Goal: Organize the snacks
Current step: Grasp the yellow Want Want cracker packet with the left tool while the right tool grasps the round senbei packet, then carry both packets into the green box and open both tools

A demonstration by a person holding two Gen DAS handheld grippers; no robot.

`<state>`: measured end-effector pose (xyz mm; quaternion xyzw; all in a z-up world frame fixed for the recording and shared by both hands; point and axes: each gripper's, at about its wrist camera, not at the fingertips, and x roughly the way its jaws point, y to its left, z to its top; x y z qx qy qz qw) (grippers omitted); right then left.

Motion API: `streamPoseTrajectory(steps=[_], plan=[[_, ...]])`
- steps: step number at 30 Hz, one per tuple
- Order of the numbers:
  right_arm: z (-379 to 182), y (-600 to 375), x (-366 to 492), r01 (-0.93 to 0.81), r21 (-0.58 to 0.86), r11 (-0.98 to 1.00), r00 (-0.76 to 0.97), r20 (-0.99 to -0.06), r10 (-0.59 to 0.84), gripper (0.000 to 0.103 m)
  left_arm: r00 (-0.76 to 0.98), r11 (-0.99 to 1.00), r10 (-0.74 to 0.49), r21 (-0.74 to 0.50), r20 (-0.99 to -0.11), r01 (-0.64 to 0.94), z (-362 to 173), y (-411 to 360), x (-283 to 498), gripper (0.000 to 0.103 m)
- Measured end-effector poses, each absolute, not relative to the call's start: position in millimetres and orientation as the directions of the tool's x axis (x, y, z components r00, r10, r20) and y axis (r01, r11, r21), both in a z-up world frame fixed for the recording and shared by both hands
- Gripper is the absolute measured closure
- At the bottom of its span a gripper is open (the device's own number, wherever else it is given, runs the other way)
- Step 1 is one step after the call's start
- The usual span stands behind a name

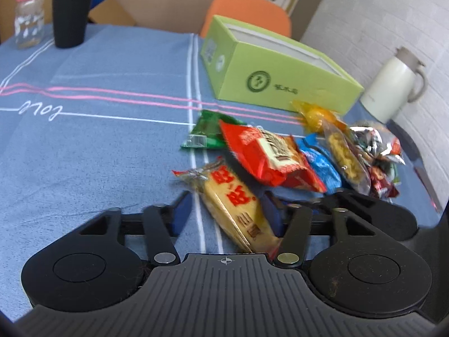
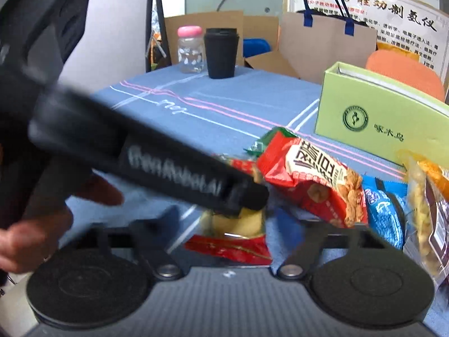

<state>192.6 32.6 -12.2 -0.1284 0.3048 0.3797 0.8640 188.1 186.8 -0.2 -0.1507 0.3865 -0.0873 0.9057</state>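
A yellow cracker packet (image 1: 233,205) with red print lies slanted on the blue cloth between my left gripper's (image 1: 227,213) pads. The right pad touches it and a strip of cloth shows beside the left pad, so the jaws are open. In the right wrist view the left gripper (image 2: 247,196) reaches in from the left over the same packet (image 2: 247,224). My right gripper (image 2: 228,214) is shut on the packet's red end. Behind lie a red packet (image 1: 266,154), a blue packet (image 1: 322,165), a green packet (image 1: 207,132) and a clear bag (image 1: 345,157). An open green box (image 1: 280,78) stands past them.
A black cup (image 1: 70,14) and a pink-lidded jar (image 1: 29,16) stand at the far left corner. A white jug (image 1: 393,90) sits at the right by the wall. An orange chair (image 1: 247,8) is behind the box. A person's hand (image 2: 28,238) holds the left gripper.
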Motion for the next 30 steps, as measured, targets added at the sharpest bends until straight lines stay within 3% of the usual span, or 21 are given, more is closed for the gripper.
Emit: streamPoseTrajectory(steps=[4, 13, 22, 30], plan=[[-6, 24, 186, -0.739, 0.06, 0.671, 0.5, -0.617, 0.607, 0.052, 0.701, 0.935, -0.269, -0.353, -0.661, 0.027, 4, 189, 172, 0.092], [39, 13, 199, -0.741, 0.064, 0.668, 0.551, -0.511, 0.66, 0.051, 0.778, 0.932, -0.246, -0.362, -0.578, 0.026, 57, 187, 172, 0.097], [83, -22, 319, -0.628, -0.054, 0.777, 0.69, -0.501, 0.522, 0.051, 0.773, 0.901, -0.377, -0.397, -0.511, 0.177, 103, 143, 312, 0.1], [70, -45, 433, -0.564, -0.087, 0.821, 0.698, -0.581, 0.418, 0.05, 0.718, 0.921, -0.374, -0.328, -0.587, 0.211, 92, 80, 450, 0.099]])
